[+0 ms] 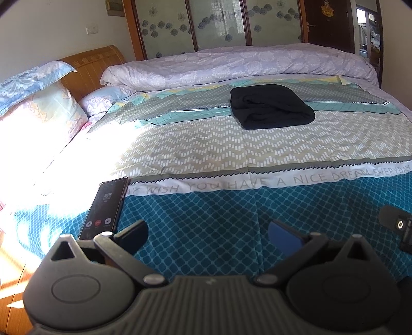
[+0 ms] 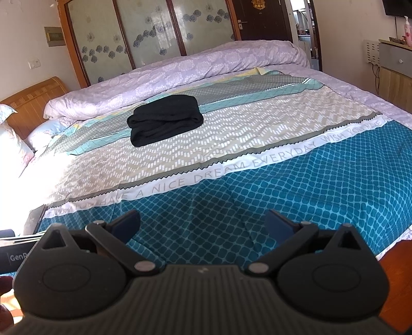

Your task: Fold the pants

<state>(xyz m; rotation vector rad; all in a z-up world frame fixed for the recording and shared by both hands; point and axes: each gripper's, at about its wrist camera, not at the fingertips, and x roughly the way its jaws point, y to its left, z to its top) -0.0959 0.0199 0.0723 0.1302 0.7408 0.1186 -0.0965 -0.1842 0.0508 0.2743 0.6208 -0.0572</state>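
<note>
Black pants (image 1: 271, 107) lie folded mid-bed (image 1: 206, 144) on the patterned sheet, near a lilac duvet (image 1: 231, 64) below floral glass doors (image 1: 219, 23), a phone (image 1: 104, 206) at the near edge, both left tongs (image 1: 208, 232) and right tongs (image 2: 202, 224) released, empty.

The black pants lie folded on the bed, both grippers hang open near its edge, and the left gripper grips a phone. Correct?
Not quite. The phone lies on the bed beside the open, empty left gripper, as the left wrist view shows.

Bedspread (image 2: 231, 144) lies open toward the folded pants (image 1: 270, 107); phone (image 1: 104, 203) flanks the left edge.
</note>
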